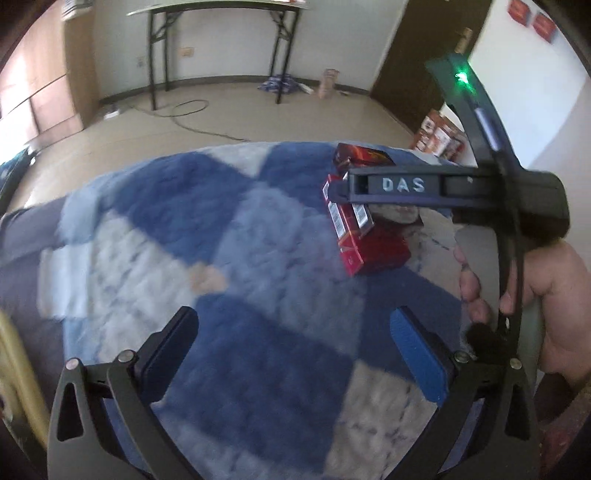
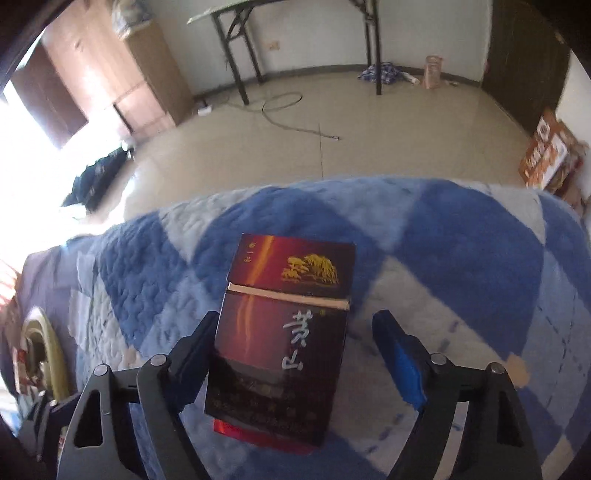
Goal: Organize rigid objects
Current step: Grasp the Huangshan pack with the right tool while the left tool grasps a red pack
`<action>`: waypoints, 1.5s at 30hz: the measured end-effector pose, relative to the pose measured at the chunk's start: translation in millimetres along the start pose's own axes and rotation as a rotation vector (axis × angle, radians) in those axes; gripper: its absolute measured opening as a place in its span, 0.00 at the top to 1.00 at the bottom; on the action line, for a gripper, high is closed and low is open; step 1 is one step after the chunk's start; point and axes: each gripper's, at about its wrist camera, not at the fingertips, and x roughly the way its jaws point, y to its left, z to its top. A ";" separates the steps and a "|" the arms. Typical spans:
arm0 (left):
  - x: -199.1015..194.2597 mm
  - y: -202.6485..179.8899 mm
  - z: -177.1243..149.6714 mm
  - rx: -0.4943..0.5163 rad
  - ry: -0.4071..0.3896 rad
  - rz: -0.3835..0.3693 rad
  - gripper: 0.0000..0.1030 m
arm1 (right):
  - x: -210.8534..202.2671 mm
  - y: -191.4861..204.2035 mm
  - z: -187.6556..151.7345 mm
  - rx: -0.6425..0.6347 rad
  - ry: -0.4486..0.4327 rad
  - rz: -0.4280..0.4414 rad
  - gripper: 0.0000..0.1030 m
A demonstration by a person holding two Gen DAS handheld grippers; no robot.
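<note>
Two hand-held grippers work over a blue-and-white checked quilt [image 1: 236,236]. On the left hand-held gripper [image 1: 295,354] the jaws stand spread wide with nothing between them, only quilt below. On the right hand-held gripper [image 2: 293,354] the jaws are also spread, and a dark red cigarette pack [image 2: 284,332] lies between them; the left pad looks to be at the pack's edge, while the blue right pad stands clear of it. That pack rests on a brighter red pack [image 2: 258,437] whose edge peeks out beneath it. From the left wrist view, the right hand-held gripper reaches across the cluster of red packs [image 1: 354,236] at the quilt's far right, held by a hand [image 1: 532,295]. Beyond the quilt lies a tiled floor [image 2: 369,147] with a folding table [image 1: 221,22] against the wall.
</note>
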 end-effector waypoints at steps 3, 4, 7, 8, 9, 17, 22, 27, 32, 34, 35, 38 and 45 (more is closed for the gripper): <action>13.2 -15.6 9.9 0.032 0.005 0.004 0.00 | -7.2 -31.9 -9.3 0.065 -0.021 0.047 0.19; 17.8 -19.8 13.8 0.037 0.007 -0.005 0.00 | -8.3 -39.1 -10.9 0.076 -0.025 0.064 0.19; 30.6 -34.4 23.5 0.035 0.019 -0.044 0.00 | -17.4 -56.4 -19.4 0.085 -0.059 0.148 0.22; 33.1 -37.7 25.3 0.038 0.012 -0.056 0.00 | -19.4 -62.1 -21.8 0.091 -0.075 0.177 0.24; 35.9 -44.4 27.1 0.051 0.004 -0.067 0.00 | -20.4 -67.3 -21.7 0.102 -0.082 0.204 0.28; 52.7 -68.9 34.9 0.080 -0.008 -0.065 0.00 | -23.4 -97.2 -23.0 0.155 -0.039 0.269 0.23; 57.4 -73.2 33.9 0.075 -0.014 -0.056 0.00 | -30.9 -105.2 -20.9 0.110 -0.045 0.266 0.24; 65.3 -73.4 39.2 0.081 -0.010 -0.099 0.00 | -53.3 -117.1 -26.1 0.157 -0.087 0.248 0.01; 66.6 -73.2 45.3 0.058 -0.040 -0.155 0.09 | -58.5 -126.7 -34.3 0.157 -0.097 0.264 0.00; 67.4 -71.5 47.1 0.052 -0.039 -0.165 0.30 | -57.0 -132.7 -38.2 0.160 -0.072 0.255 0.00; 69.6 -70.1 47.8 0.061 -0.028 -0.161 0.36 | -57.0 -132.9 -38.4 0.161 -0.065 0.255 0.00; 72.0 -67.1 47.0 0.073 -0.026 -0.176 0.37 | -57.8 -131.8 -37.1 0.160 -0.048 0.238 0.00; 60.5 -52.1 36.3 0.082 -0.033 -0.162 0.41 | -47.6 -120.5 -22.1 0.182 -0.015 0.227 0.20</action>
